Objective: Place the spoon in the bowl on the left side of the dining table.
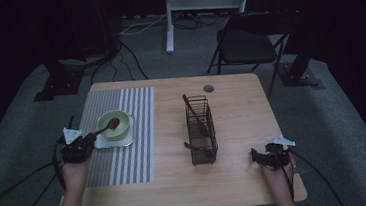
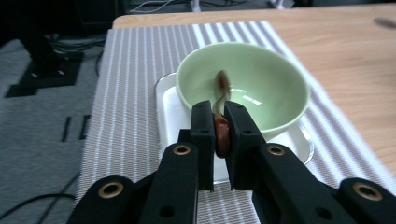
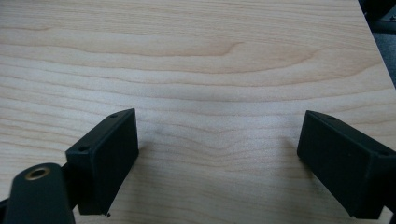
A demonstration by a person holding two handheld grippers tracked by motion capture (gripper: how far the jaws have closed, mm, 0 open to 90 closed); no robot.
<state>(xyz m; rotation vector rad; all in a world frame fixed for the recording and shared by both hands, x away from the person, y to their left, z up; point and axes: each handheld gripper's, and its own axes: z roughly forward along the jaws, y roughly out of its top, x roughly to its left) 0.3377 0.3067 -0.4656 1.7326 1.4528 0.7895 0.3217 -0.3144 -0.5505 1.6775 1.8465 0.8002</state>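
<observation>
My left gripper (image 2: 220, 122) is shut on the handle of a brown wooden spoon (image 2: 222, 91), whose head reaches over a pale green bowl (image 2: 261, 88). From above, that gripper (image 1: 90, 139) sits at the table's left, just left of the bowl (image 1: 115, 130), and the spoon (image 1: 110, 125) lies across the bowl's rim. The bowl stands on a small white tray (image 1: 125, 140) on a striped placemat (image 1: 135, 152). My right gripper (image 3: 217, 158) stands wide open over bare wood with nothing between its jaws; it rests near the table's front right corner (image 1: 257, 155).
A black wire utensil rack (image 1: 201, 131) stands mid-table with brown utensils (image 1: 193, 113) in it. A round hole (image 1: 209, 88) is near the far edge. A folding chair (image 1: 248, 39) and a white stand (image 1: 173, 13) are on the floor beyond the table.
</observation>
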